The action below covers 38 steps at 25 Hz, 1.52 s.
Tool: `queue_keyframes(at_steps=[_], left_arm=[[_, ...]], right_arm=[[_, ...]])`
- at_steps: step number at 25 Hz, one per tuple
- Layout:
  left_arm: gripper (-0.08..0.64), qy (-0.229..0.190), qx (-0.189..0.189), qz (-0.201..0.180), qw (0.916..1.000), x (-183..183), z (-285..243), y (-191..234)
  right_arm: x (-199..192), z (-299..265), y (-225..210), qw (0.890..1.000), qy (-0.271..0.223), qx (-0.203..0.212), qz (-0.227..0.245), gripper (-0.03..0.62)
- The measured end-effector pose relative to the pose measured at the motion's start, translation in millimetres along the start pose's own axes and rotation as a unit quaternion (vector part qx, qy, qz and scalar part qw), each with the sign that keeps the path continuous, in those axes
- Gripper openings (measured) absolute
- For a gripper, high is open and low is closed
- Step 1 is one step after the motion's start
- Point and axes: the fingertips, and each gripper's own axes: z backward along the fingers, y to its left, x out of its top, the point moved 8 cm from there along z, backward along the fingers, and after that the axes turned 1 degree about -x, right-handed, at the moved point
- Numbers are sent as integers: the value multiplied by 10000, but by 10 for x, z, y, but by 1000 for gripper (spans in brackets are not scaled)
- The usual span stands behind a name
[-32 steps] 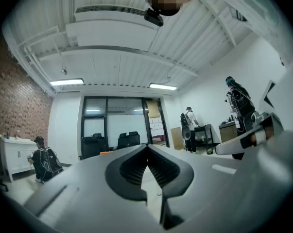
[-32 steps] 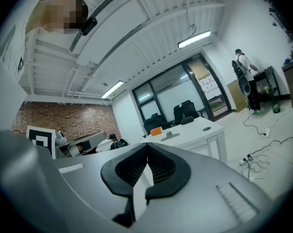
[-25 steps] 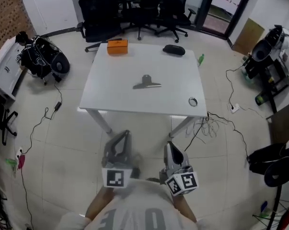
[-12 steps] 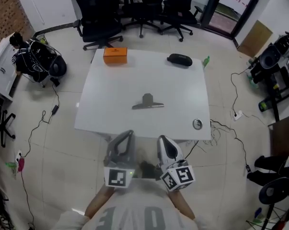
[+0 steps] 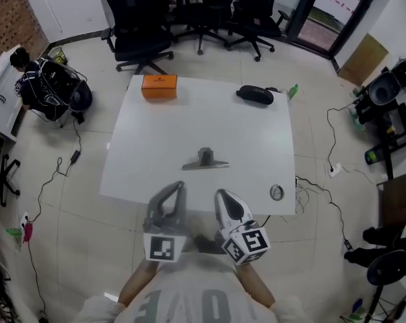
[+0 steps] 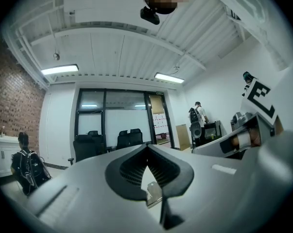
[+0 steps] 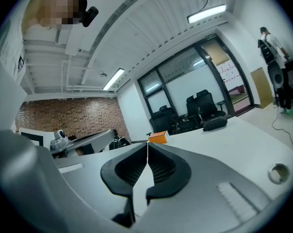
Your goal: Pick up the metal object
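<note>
1. The left hand-held gripper is clenched, its jaw tips together on nothing. It is held at the near edge of the white bench.
2. The right hand-held gripper is just beside it, also clenched and empty, at the same near edge.
3. The metal clip lies flat on the bench just beyond the two hand-held grippers. It sits about midway between the left and right edges, and neither gripper touches it.
4. An orange box sits near the far left corner, and a black case near the far right corner. A small round ring lies near the near right corner.
5. Black office chairs stand on the floor beyond the far edge.
</note>
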Motion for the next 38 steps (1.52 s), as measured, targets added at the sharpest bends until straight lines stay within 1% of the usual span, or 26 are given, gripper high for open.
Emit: queue_keyframes(at_steps=[1,2,3,5,6,7,8,9,10,12,14,17,20,23,24,26,30,32,35,38], left_arm=[[2,18,16,4,10000,-10,-18,27],[2,42,30,-10,10000,-23,-35,56],[2,66,49,-22,10000,-36,-53,82],[2,107,97,21,9999,-58,-89,107],[2,112,96,19,9999,-62,-109,106],[2,103,48,-84,9999,-59,-133,106],[2,90,-37,-274,9996,-52,-161,110],[2,85,-99,-386,9992,-49,-188,117],[2,93,-90,-304,9995,-57,-209,126],[2,98,10,-1,10000,-78,-240,149],[2,125,39,65,9999,-96,-265,178],[2,242,67,100,9996,-145,-291,220],[2,300,102,125,9994,-187,-311,257],[2,311,100,115,9994,-208,-325,278],[1,319,104,136,9993,-214,-327,284],[2,322,117,201,9992,-226,-324,284],[2,313,117,230,9992,-236,-311,277],[2,323,130,263,9990,-226,-301,276],[2,288,140,266,9991,-197,-291,289],[2,236,140,260,9993,-185,-287,279]], right_arm=[[-21,-126,-32,9998,150,92,62,24],[-46,-282,-75,9994,302,132,132,58],[-77,-457,-136,9988,440,74,200,116],[-177,-815,-317,9966,691,-336,313,253],[-244,-986,-424,9943,823,-598,326,302],[-315,-1151,-528,9914,964,-835,293,332],[-387,-1309,-621,9881,1115,-1033,235,350],[-458,-1456,-697,9844,1283,-1192,191,370],[-527,-1585,-756,9801,1470,-1323,187,386],[-653,-1774,-834,9701,1849,-1547,279,397],[-744,-1882,-868,9605,2141,-1731,401,401],[-856,-1992,-877,9496,2449,-1877,554,410],[-930,-2069,-901,9418,2625,-1994,663,427],[-932,-2080,-904,9394,2638,-2071,708,428],[-928,-2075,-903,9394,2631,-2066,753,417],[-919,-2055,-913,9403,2616,-2008,841,304],[-933,-2050,-931,9427,2662,-1810,874,301],[-879,-2009,-925,9460,2594,-1779,780,299],[-708,-1913,-938,9566,2223,-1814,503,299],[-441,-1726,-874,9729,1633,-1613,283,300]])
